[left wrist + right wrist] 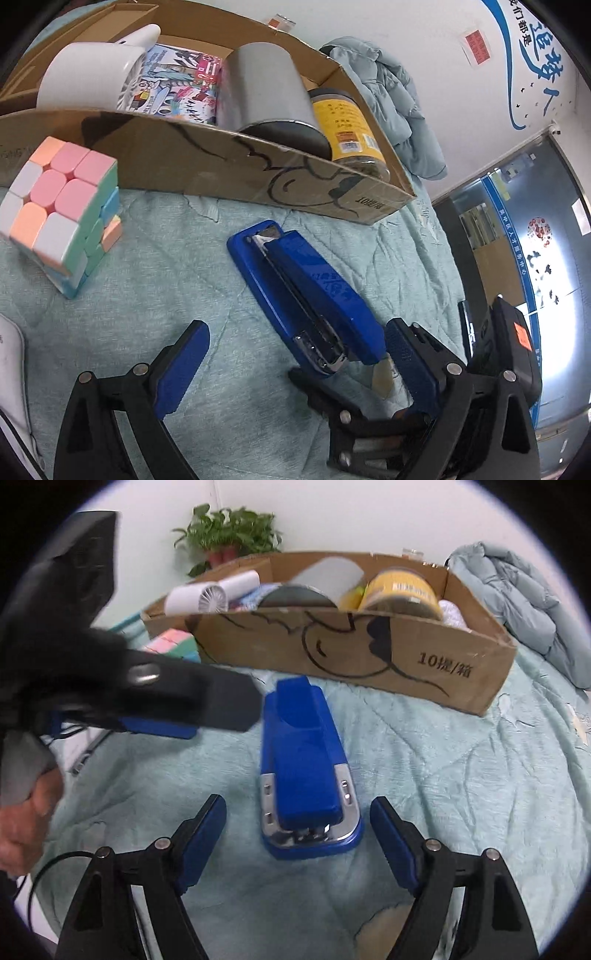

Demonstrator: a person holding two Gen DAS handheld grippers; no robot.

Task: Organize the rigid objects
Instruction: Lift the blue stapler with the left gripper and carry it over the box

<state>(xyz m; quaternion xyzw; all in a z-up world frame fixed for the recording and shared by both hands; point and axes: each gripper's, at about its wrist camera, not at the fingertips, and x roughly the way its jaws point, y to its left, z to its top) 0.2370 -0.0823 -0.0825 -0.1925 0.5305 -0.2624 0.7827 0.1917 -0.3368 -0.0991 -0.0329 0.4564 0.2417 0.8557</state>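
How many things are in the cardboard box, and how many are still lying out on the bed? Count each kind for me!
In the cardboard box:
White fan: 1
Colourful picture box: 1
Grey tin: 1
Yellow jar: 1

On the bed:
Blue stapler: 1
Puzzle cube: 1

Total: 6. More may be hidden inside the box.

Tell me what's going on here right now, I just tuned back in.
A person with a gripper in each hand is tidying things off a teal blanket into a cardboard box. The box already holds a white fan, a grey can and a yellow-labelled jar. A blue stapler lies on the blanket; the right gripper is open, lined up behind it, not gripping. The left gripper is open beside it. A pastel cube waits outside the box.
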